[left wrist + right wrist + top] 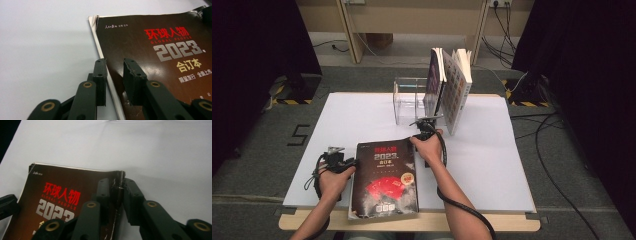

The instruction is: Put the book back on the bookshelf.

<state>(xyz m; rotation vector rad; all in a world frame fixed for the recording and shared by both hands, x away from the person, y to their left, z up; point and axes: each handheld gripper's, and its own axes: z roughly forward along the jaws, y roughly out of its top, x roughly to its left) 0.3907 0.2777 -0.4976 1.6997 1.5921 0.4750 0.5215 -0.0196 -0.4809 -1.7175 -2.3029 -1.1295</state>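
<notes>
At each side edge of the magazine (384, 180), a hand-held gripper; white table (492, 160) beyond.

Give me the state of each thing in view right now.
Magazine: flat on the table, closed, cover up.
Left gripper: jaws astride the magazine's left edge, gap visible, not clamped.
Right gripper: shut on the magazine's right edge.
Books: upright, leaning against the rack.
Rack: clear, upright.

Grey carpet (257, 150), black curtains (252, 45), trailing cables (547, 125)
</notes>
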